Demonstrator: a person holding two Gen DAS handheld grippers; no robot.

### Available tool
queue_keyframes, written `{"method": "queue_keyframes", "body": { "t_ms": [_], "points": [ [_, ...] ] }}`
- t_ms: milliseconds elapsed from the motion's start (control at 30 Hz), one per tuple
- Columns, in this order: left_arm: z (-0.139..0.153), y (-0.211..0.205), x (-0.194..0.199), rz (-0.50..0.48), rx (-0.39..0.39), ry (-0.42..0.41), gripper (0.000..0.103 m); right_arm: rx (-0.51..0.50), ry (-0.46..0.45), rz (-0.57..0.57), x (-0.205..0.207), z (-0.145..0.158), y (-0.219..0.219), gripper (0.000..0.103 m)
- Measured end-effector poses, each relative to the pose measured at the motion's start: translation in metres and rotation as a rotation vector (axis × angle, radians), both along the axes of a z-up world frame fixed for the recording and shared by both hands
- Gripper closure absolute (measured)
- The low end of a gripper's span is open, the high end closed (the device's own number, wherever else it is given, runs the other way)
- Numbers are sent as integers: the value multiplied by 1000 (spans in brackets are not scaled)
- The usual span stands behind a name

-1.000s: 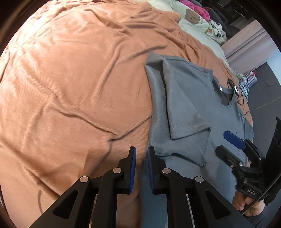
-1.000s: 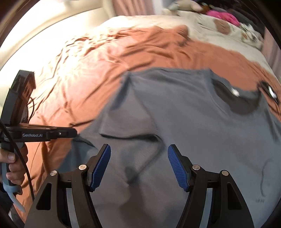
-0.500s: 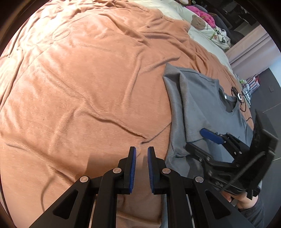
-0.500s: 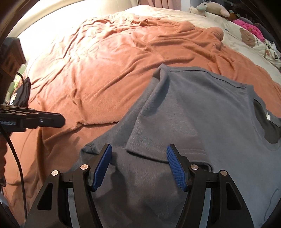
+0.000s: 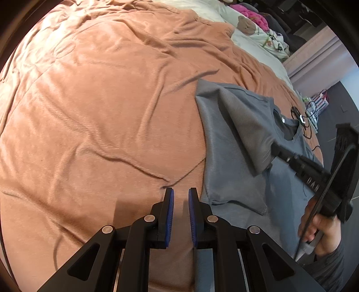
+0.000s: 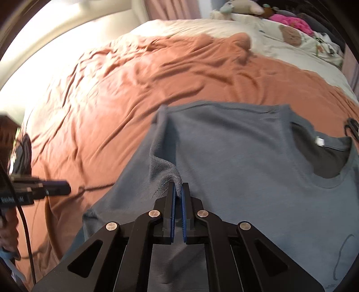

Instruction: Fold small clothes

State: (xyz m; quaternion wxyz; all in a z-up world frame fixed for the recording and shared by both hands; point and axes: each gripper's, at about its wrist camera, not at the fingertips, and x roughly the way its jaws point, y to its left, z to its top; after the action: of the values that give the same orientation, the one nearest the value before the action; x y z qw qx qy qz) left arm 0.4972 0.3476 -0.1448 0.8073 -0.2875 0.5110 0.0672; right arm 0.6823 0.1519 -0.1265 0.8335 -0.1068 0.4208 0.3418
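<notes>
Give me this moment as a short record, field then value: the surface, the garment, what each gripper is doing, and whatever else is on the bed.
surface: bed with an orange blanket
garment: gray T-shirt lying flat, neck opening to the right in the right wrist view
sleeve: sleeve pulled across the shirt body, its hem pinched
right gripper: right gripper shut on the sleeve
left gripper: left gripper holding nothing, pads a narrow gap apart, over the blanket beside the shirt's edge
also there: cream bear-print bedding, pink fabric, black cable
</notes>
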Motion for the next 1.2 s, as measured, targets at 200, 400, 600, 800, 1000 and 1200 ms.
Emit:
{"method": "queue_keyframes", "body": {
  "t_ms": [200, 400, 600, 800, 1000, 1200],
  "points": [
    [-1, -7, 6, -13, 7, 4, 90, 23, -29, -113, 13, 13, -30, 102],
    [-2, -11, 10, -22, 13, 12, 84, 4, 8, -292, 27, 7, -51, 95],
    [0, -13, 10, -9, 8, -14, 65, 128, 115, -251, 12, -10, -56, 32],
    [-7, -19, 14, -19, 9, -4, 65, 179, 232, -221, 10, -34, -42, 46],
    [-13, -26, 21, -32, 7, 0, 65, 174, 272, -234, 26, -54, -32, 60],
    [-25, -36, 29, -45, 11, 26, 65, 195, 282, -250, 39, -55, -39, 102]
  ]
}}
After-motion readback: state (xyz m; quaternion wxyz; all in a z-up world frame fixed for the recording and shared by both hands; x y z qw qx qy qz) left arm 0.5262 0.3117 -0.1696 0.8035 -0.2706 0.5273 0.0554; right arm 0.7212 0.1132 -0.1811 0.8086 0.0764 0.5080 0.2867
